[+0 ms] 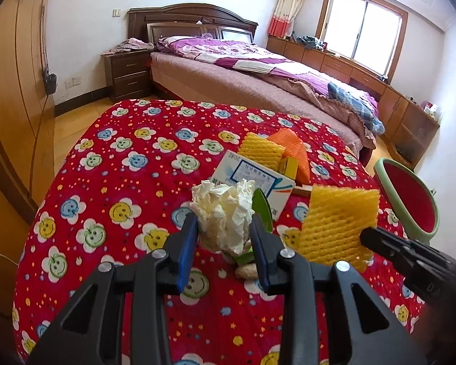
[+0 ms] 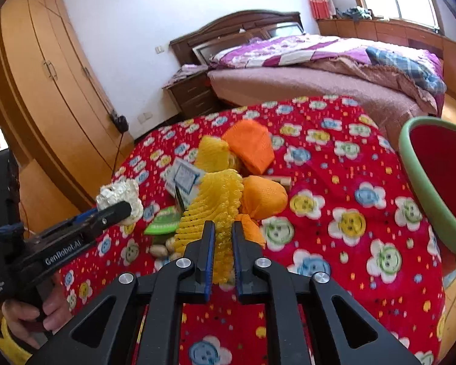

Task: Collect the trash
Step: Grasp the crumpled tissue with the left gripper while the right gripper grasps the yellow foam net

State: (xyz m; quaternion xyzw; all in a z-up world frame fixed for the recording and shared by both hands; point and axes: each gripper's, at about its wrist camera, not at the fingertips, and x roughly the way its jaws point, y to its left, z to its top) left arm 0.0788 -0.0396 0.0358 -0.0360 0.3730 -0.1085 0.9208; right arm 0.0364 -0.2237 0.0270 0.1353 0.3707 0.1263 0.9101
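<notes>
My left gripper (image 1: 223, 223) is shut on a crumpled white tissue (image 1: 225, 213), held just above the red flowered tablecloth (image 1: 121, 182). In the right wrist view that left gripper (image 2: 123, 210) shows at the left with the tissue (image 2: 118, 193) at its tip. My right gripper (image 2: 223, 231) is shut on a yellow foam fruit net (image 2: 212, 203), whose lower part is pinched between the blue pads. In the left wrist view the right gripper (image 1: 369, 237) comes in from the right, holding the same net (image 1: 337, 222) upright.
More trash lies mid-table: an orange net (image 2: 249, 149), another yellow net (image 2: 211, 152), an orange ball (image 2: 264, 197), a white-blue box (image 2: 184, 179), a green wrapper (image 2: 164, 222), nut shells (image 2: 159, 249). A green-rimmed red bin (image 2: 425, 194) stands at the right edge. A bed lies beyond.
</notes>
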